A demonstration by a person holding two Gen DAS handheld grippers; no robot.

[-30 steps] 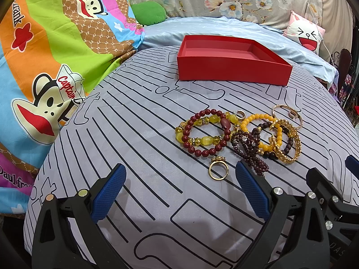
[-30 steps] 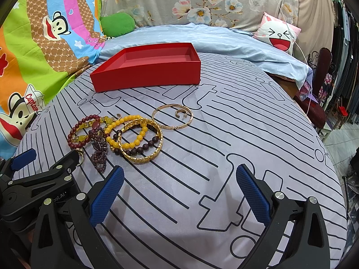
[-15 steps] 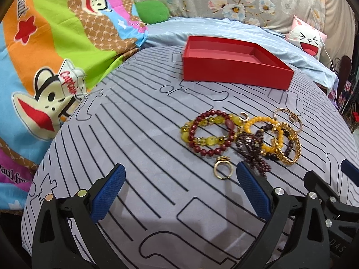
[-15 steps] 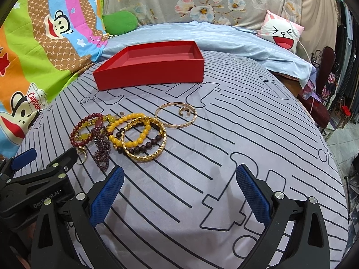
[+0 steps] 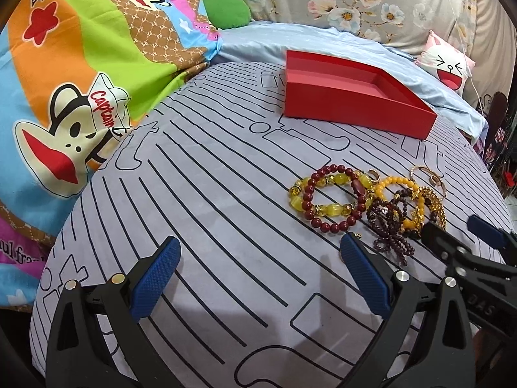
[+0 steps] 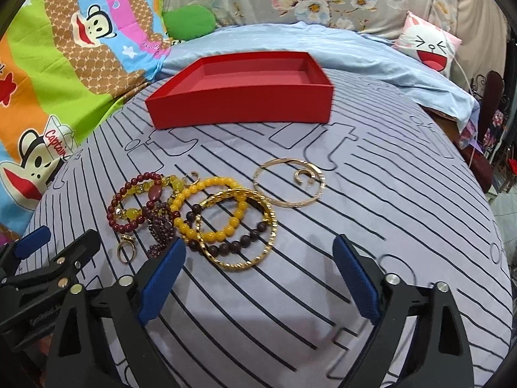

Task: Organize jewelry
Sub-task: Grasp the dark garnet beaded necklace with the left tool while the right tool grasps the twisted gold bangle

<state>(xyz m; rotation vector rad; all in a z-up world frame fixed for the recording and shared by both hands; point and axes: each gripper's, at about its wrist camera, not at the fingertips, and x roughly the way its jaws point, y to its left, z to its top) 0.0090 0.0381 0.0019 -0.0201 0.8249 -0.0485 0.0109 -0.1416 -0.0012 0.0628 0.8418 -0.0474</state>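
A pile of jewelry lies on the grey striped cloth: a dark red and yellow bead bracelet [image 5: 326, 199] [image 6: 135, 200], a garnet bead cluster [image 5: 389, 226], a yellow bead bracelet [image 6: 210, 207], a gold chain bangle [image 6: 258, 223], a thin gold bangle [image 6: 289, 181] and a gold ring [image 6: 126, 252]. An empty red box [image 5: 352, 97] [image 6: 242, 97] sits behind them. My left gripper [image 5: 258, 271] is open, low, left of the pile. My right gripper [image 6: 258, 271] is open, just in front of the gold chain bangle.
The round cloth-covered table [image 5: 210, 177] drops off at its edges. A colourful cartoon blanket [image 5: 64, 80] lies to the left, a light blue sheet [image 6: 323, 45] and a cartoon pillow [image 6: 429, 45] behind. A dark chair [image 6: 491, 97] stands at the right.
Both grippers have moved forward toward the jewelry. The left view has shifted leftward, so the pile sits further right, and its right finger now covers the gold ring. Both stay open.
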